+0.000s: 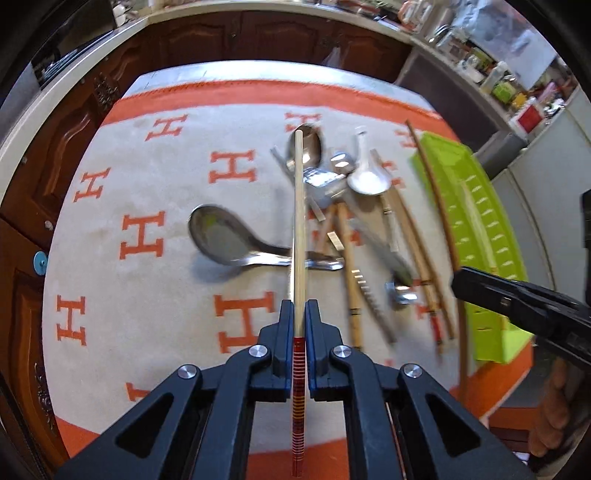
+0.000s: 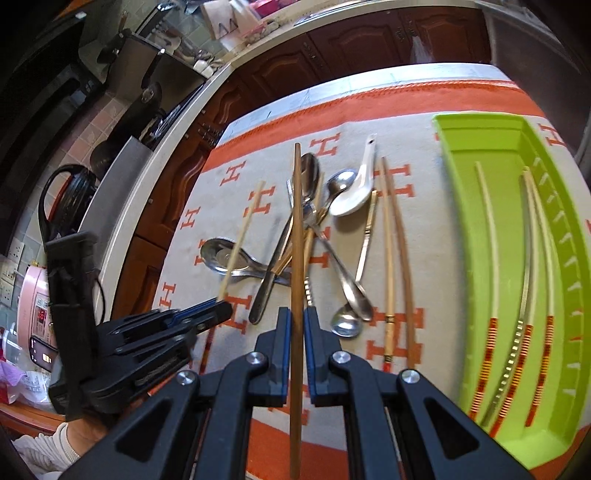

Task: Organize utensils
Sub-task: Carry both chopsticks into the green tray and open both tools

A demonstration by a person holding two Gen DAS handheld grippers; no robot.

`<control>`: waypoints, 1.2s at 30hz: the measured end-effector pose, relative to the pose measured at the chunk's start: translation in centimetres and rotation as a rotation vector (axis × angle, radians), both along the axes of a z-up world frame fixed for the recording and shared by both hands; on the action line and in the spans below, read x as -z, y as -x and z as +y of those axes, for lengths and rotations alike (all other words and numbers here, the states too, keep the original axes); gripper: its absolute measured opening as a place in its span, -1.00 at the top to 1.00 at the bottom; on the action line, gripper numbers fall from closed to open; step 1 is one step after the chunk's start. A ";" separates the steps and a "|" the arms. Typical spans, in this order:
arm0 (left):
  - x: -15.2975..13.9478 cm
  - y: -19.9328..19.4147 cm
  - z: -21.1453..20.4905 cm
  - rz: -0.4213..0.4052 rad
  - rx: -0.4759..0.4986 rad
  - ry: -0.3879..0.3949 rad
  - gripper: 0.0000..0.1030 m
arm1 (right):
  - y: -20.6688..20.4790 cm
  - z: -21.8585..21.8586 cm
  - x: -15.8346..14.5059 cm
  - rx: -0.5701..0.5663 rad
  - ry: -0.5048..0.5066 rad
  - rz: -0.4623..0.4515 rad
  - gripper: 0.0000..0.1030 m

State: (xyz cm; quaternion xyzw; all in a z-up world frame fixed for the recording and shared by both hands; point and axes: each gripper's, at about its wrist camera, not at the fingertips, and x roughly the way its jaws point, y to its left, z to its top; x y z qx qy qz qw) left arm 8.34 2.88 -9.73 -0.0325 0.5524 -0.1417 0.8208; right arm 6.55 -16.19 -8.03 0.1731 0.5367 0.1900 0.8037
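Note:
My left gripper is shut on a pale chopstick with a red-striped end, held above the cloth. It also shows in the right wrist view, at the left. My right gripper is shut on a brown wooden chopstick, held over the utensil pile. A pile of metal spoons, a white ceramic spoon and more chopsticks lies on the cloth. A green tray at the right holds several chopsticks.
The table carries a grey cloth with orange H letters and an orange border. A wide metal spoon lies left of the pile. Dark wooden cabinets and a counter stand behind. A pink appliance sits at far left.

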 end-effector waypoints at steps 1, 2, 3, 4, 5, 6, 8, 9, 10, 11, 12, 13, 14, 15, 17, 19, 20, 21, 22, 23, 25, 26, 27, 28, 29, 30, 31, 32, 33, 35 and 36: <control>-0.8 0.2 -0.4 -0.013 0.012 0.010 0.93 | 0.2 -0.7 -0.2 0.016 -0.003 -0.005 0.87; -1.6 0.4 -0.8 -0.024 0.026 0.023 0.93 | 0.4 -1.3 -0.5 0.028 -0.003 -0.009 0.87; -2.3 0.6 -1.3 -0.035 0.041 0.038 0.93 | 0.5 -2.1 -0.7 0.045 0.001 -0.013 0.87; -3.1 0.7 -1.9 -0.047 0.060 0.054 0.93 | 0.7 -2.8 -1.0 0.060 0.004 -0.017 0.87; -4.0 0.8 -2.7 -0.061 0.079 0.063 0.93 | 1.0 -3.8 -1.3 0.078 0.008 -0.023 0.87; -4.8 0.8 -3.7 -0.074 0.100 0.070 0.93 | 1.1 -4.4 -1.6 0.090 0.012 -0.027 0.87; -5.9 0.9 -5.3 -0.086 0.132 0.088 0.93 | 1.5 -5.9 -2.2 0.118 0.029 -0.040 0.87; -6.3 0.7 -6.1 -0.090 0.147 0.095 0.93 | 1.6 -6.6 -2.6 0.130 0.038 -0.047 0.87; -6.7 0.6 -7.0 -0.095 0.165 0.102 0.93 | 1.7 -7.2 -2.9 0.142 0.047 -0.054 0.87; -7.2 0.4 -8.2 -0.104 0.184 0.106 0.93 | 1.8 -8.0 -3.4 0.156 0.061 -0.065 0.87; -7.6 0.4 -9.2 -0.110 0.199 0.107 0.93 | 1.9 -8.6 -3.7 0.167 0.074 -0.073 0.87; -7.8 0.1 -10.1 -0.114 0.213 0.109 0.93 | 2.0 -9.3 -4.0 0.181 0.089 -0.081 0.87; -8.0 0.1 -10.8 -0.119 0.224 0.112 0.93 | 2.2 -10.0 -4.2 0.197 0.105 -0.088 0.87; -8.2 -0.1 -11.9 -0.125 0.239 0.111 0.93 | 2.2 -10.5 -4.4 0.206 0.114 -0.092 0.87; -8.3 0.0 -13.6 -0.129 0.257 0.108 0.93 | 2.1 -11.5 -4.7 0.228 0.137 -0.101 0.87; -8.3 -0.1 -15.3 -0.128 0.276 0.107 0.93 | 2.0 -12.3 -4.9 0.242 0.146 -0.104 0.87; -8.3 -0.1 -16.2 -0.125 0.283 0.104 0.93 | 2.0 -12.6 -5.0 0.248 0.154 -0.105 0.87; -8.2 -0.2 -16.8 -0.122 0.288 0.103 0.93 | 2.0 -12.9 -5.0 0.252 0.158 -0.106 0.87; -7.9 -0.5 -17.3 -0.121 0.292 0.102 0.93 | 2.0 -13.2 -5.1 0.256 0.163 -0.107 0.87; -7.9 -0.5 -17.8 -0.121 0.293 0.100 0.93 | 1.9 -13.4 -5.2 0.256 0.167 -0.108 0.87; -7.8 -0.6 -18.8 -0.125 0.297 0.090 0.93 | 1.9 -13.8 -5.1 0.254 0.178 -0.107 0.87; -7.7 -0.7 -19.2 -0.123 0.298 0.086 0.93 | 1.9 -13.9 -5.1 0.254 0.184 -0.107 0.87; -7.5 -0.8 -19.5 -0.119 0.299 0.084 0.93 | 2.0 -14.0 -5.1 0.254 0.189 -0.107 0.87; -7.3 -0.8 -19.6 -0.115 0.300 0.083 0.92 | 2.0 -14.0 -5.0 0.254 0.192 -0.105 0.87; -7.0 -0.9 -19.9 -0.109 0.300 0.081 0.93 | 2.0 -14.2 -4.9 0.255 0.194 -0.102 0.87; -6.8 -1.0 -20.1 -0.104 0.300 0.081 0.93 | 2.0 -14.3 -4.8 0.255 0.196 -0.099 0.87; -6.5 -1.1 -20.4 -0.098 0.301 0.080 0.93 | 2.0 -14.5 -4.7 0.256 0.201 -0.096 0.87; -6.4 -1.1 -20.5 -0.095 0.300 0.079 0.93 | 2.0 -14.3 -4.6 0.257 0.204 -0.093 0.87; -6.0 -1.2 -20.7 -0.090 0.299 0.075 0.93 | 2.0 -14.4 -4.4 0.256 0.208 -0.089 0.87; -5.5 -1.4 -20.7 -0.079 0.294 0.075 0.93 | 1.9 -14.5 -4.0 0.254 0.213 -0.077 0.86; -5.1 -1.6 -20.8 -0.070 0.291 0.075 0.93 | 1.8 -14.4 -3.8 0.253 0.216 -0.074 0.86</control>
